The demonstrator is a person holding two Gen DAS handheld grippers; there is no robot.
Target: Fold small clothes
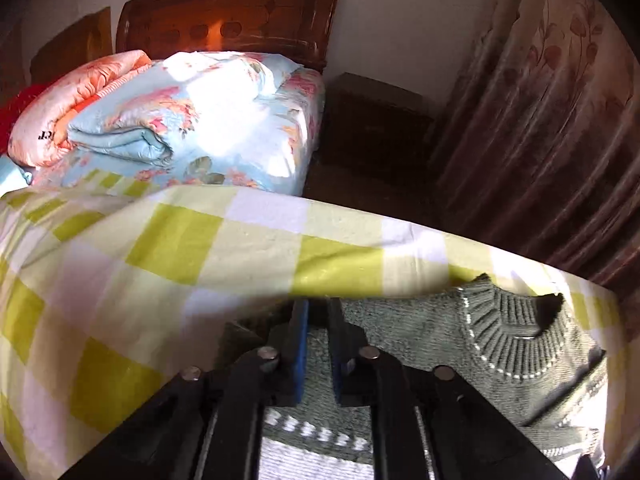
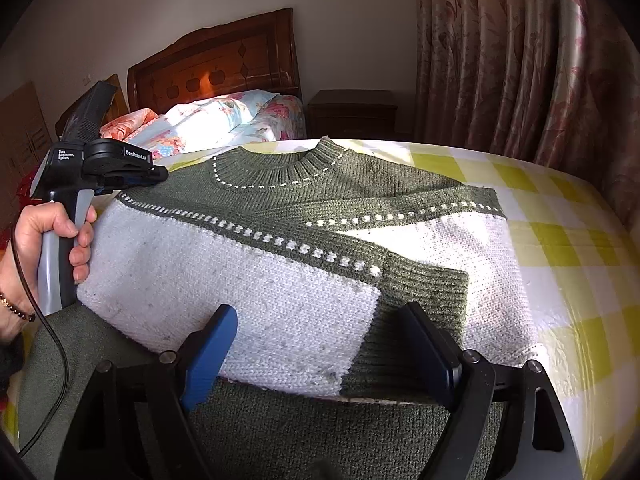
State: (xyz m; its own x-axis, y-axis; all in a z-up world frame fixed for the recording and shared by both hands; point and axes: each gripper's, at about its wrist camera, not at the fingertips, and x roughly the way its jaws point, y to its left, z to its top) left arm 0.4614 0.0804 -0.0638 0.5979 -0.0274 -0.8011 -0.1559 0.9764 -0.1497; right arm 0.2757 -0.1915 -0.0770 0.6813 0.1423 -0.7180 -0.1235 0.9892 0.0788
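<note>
A knitted sweater (image 2: 280, 200), dark green at the yoke and white below, lies flat on the checked cloth with its collar at the far side. One sleeve is folded across the chest, its green cuff (image 2: 424, 292) toward the right. My left gripper (image 2: 162, 174), held by a person's hand (image 2: 60, 236), sits at the sweater's left shoulder. In the left wrist view, this left gripper (image 1: 318, 312) has its blue pads nearly together on green knit of the sweater (image 1: 500, 340). My right gripper (image 2: 320, 356) stands wide open over the sweater's near hem, with its pads clear of the fabric.
A yellow and white checked cloth (image 2: 560, 240) covers the work surface, whose far edge (image 1: 360, 220) drops off. Behind it are a bed with floral quilts (image 1: 180, 112), a wooden headboard (image 2: 216, 68), a dark nightstand (image 2: 352, 112) and patterned curtains (image 2: 520, 60) at the right.
</note>
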